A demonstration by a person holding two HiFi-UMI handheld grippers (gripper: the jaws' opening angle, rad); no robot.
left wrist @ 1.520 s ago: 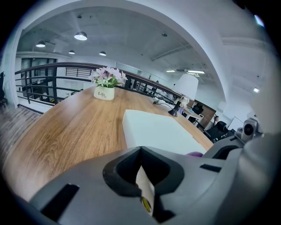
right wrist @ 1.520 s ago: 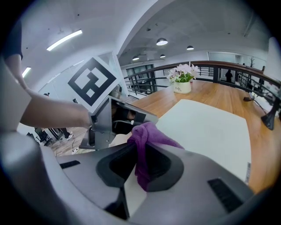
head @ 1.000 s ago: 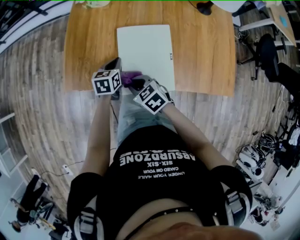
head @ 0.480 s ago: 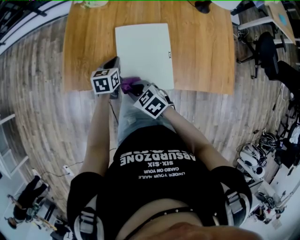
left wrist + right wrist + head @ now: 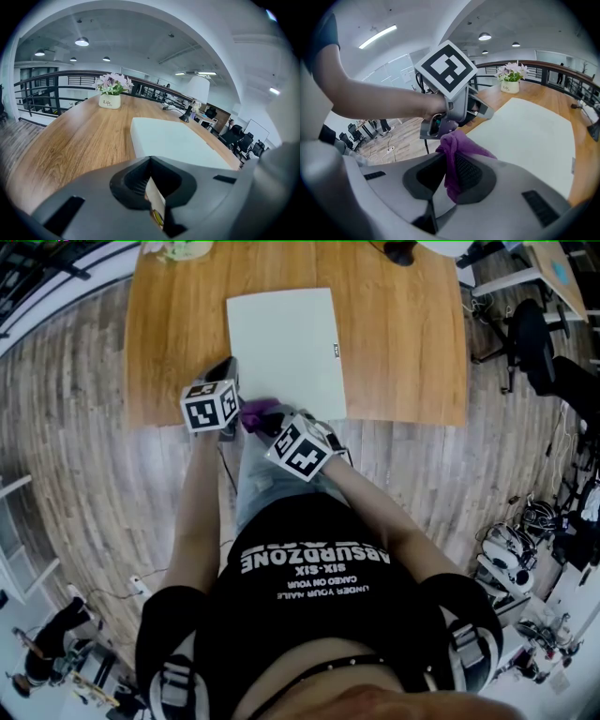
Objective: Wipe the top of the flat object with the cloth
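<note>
A white flat object (image 5: 281, 348) lies in the middle of the wooden table (image 5: 169, 334), reaching its near edge. My right gripper (image 5: 267, 420) is shut on a purple cloth (image 5: 255, 414), held just off the flat object's near left corner. In the right gripper view the cloth (image 5: 454, 154) hangs bunched between the jaws, with the flat object (image 5: 529, 136) ahead to the right. My left gripper (image 5: 225, 369) is shut and empty over the table's near edge, left of the flat object (image 5: 173, 140). Its marker cube (image 5: 446, 68) shows close beside the cloth.
A small pot of flowers (image 5: 111, 93) stands at the table's far left. A white lamp on a dark base (image 5: 197, 91) is at the far edge. Office chairs (image 5: 534, 343) stand on the floor to the right. A railing (image 5: 47, 89) runs behind the table.
My right gripper has drawn back a little toward the person with the cloth, from the flat object's near edge to just off it. The left gripper has barely moved.
</note>
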